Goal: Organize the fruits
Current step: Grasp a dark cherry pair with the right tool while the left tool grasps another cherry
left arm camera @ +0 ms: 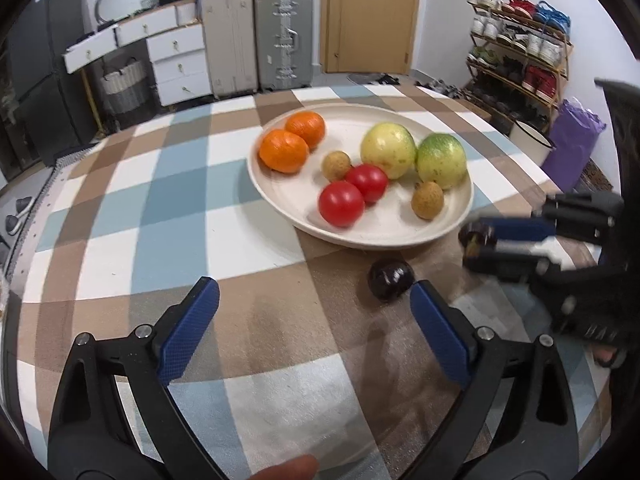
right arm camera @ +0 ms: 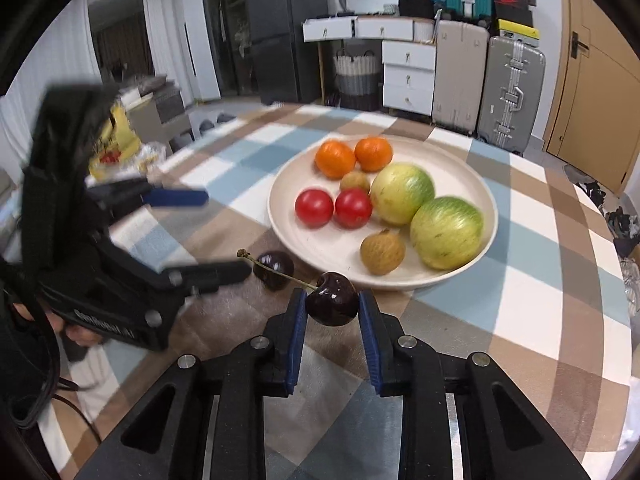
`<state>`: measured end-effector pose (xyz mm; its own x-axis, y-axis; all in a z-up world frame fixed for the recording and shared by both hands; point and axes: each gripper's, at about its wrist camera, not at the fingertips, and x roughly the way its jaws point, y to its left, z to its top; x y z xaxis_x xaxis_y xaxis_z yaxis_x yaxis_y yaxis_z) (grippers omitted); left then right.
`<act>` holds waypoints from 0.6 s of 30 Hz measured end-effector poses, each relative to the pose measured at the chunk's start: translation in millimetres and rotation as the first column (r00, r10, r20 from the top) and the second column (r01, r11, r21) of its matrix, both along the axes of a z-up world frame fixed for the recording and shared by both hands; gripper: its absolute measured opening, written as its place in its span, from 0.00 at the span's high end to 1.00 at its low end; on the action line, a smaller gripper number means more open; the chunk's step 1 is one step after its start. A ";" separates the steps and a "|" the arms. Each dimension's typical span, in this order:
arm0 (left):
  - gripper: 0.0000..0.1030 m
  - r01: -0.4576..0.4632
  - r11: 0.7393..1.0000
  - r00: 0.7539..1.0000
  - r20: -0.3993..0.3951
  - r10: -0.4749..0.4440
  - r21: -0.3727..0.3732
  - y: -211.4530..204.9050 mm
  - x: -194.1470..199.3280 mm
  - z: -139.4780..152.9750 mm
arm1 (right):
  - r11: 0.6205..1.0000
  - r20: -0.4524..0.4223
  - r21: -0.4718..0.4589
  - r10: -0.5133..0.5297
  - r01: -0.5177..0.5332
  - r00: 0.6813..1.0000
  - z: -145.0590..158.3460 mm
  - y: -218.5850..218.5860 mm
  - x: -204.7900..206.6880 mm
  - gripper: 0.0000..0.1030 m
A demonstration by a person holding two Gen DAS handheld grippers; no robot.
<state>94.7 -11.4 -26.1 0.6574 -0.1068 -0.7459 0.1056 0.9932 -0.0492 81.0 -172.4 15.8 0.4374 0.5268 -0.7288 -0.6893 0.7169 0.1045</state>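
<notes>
A cream plate [left arm camera: 380, 236] [right arm camera: 472, 160] on the checked cloth holds two oranges [left arm camera: 285, 150], two red tomatoes [left arm camera: 341, 203], two green-yellow round fruits [left arm camera: 441, 160] and two small brown longans [left arm camera: 427, 200]. My right gripper [right arm camera: 332, 306] is shut on a dark cherry [right arm camera: 333, 300] with a stem, held just in front of the plate's near rim; it also shows in the left wrist view [left arm camera: 474, 246]. A second dark cherry [left arm camera: 390, 280] [right arm camera: 275, 267] lies on the cloth beside the plate. My left gripper [left arm camera: 314, 294] [right arm camera: 224, 236] is open, the loose cherry close to its right finger.
The table is round with a checked blue, brown and white cloth [left arm camera: 168, 208]. Behind it stand suitcases [left arm camera: 284, 40], white drawers [left arm camera: 176, 64], a door [left arm camera: 372, 16] and a shoe rack [left arm camera: 520, 48]. Bags and clutter [right arm camera: 120, 148] lie at the table's far left edge.
</notes>
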 end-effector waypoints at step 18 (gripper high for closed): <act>0.47 0.085 0.996 0.995 -0.060 -0.086 -0.014 -31.2 8.7 -14.8 | 0.995 0.051 0.073 -0.069 0.065 0.996 15.9 -15.6 2.9 0.74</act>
<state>103.4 -42.5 -40.9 0.5990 -0.1696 -0.7826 0.1862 0.9800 -0.0699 83.9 -188.0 31.8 0.5109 0.5447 -0.6651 -0.6459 0.7538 0.1212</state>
